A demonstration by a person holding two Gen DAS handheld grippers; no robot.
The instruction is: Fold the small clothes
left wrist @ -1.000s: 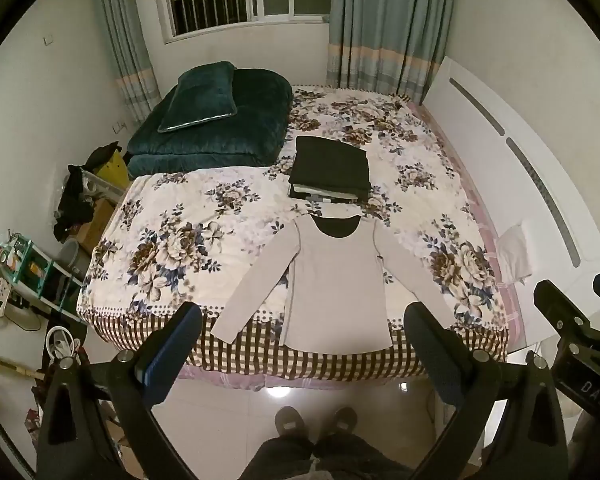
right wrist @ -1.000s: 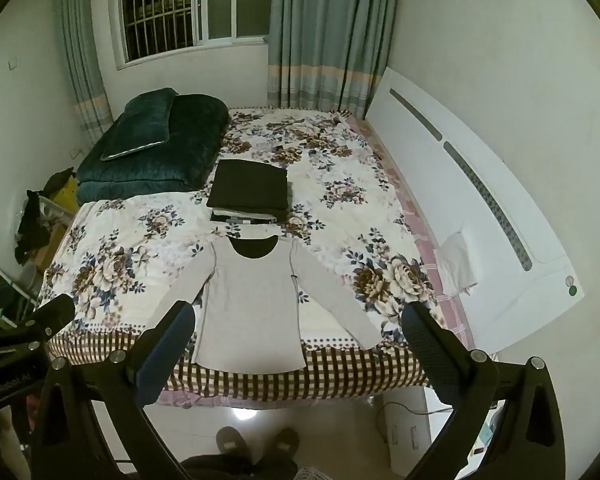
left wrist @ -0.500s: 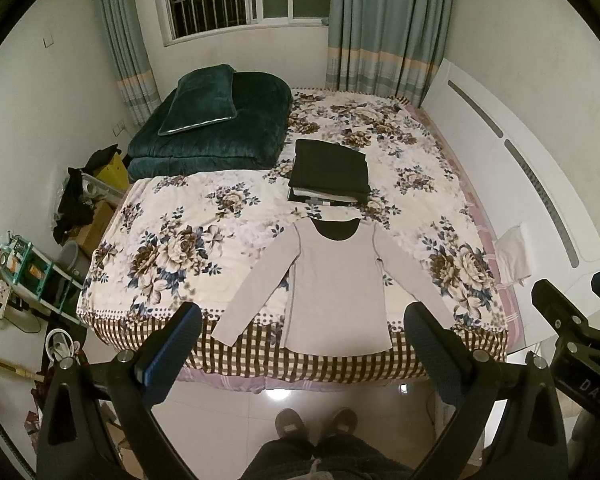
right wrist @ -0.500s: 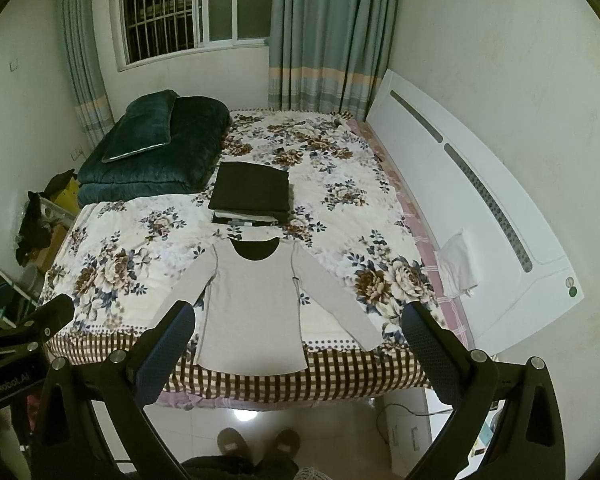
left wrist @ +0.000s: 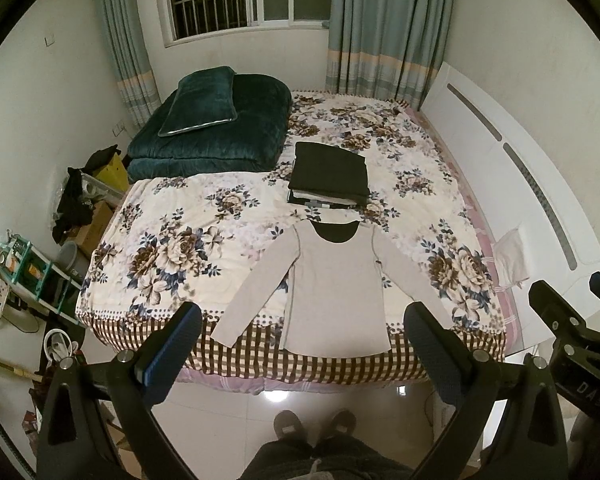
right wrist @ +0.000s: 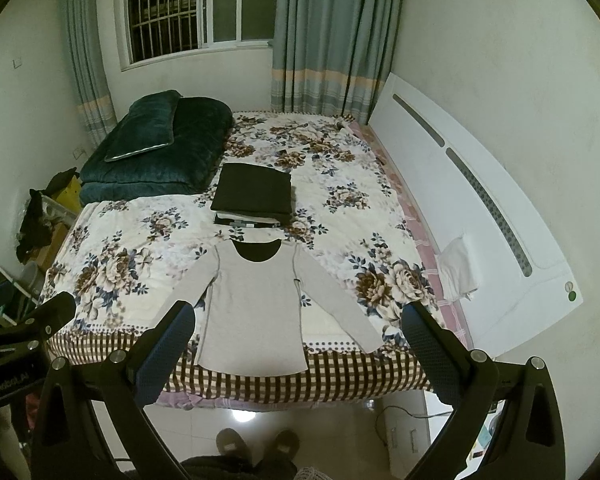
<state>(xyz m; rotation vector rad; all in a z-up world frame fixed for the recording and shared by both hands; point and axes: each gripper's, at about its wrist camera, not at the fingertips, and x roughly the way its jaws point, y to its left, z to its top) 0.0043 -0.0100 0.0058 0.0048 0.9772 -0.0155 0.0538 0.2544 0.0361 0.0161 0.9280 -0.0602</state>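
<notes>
A grey long-sleeved top [left wrist: 334, 284] lies flat on the near edge of the bed, neck away from me and both sleeves spread out; it also shows in the right wrist view [right wrist: 256, 304]. Behind it sits a stack of folded dark clothes [left wrist: 328, 180], also seen in the right wrist view [right wrist: 254, 196]. My left gripper [left wrist: 300, 344] is open and empty, held well above the floor in front of the bed. My right gripper [right wrist: 296, 340] is open and empty too, at about the same height, and appears at the right edge of the left wrist view [left wrist: 568, 328].
The bed has a floral cover [left wrist: 188, 240] and a white headboard [right wrist: 460, 184] on the right. A folded teal quilt with a pillow [left wrist: 216, 128] lies at the far left. A white cloth [right wrist: 458, 264] lies by the headboard. Shelves and clutter [left wrist: 24, 272] stand left of the bed.
Both grippers have drawn slightly back and up from the bed, so the top sits a little higher in each view. Nothing was touched.
</notes>
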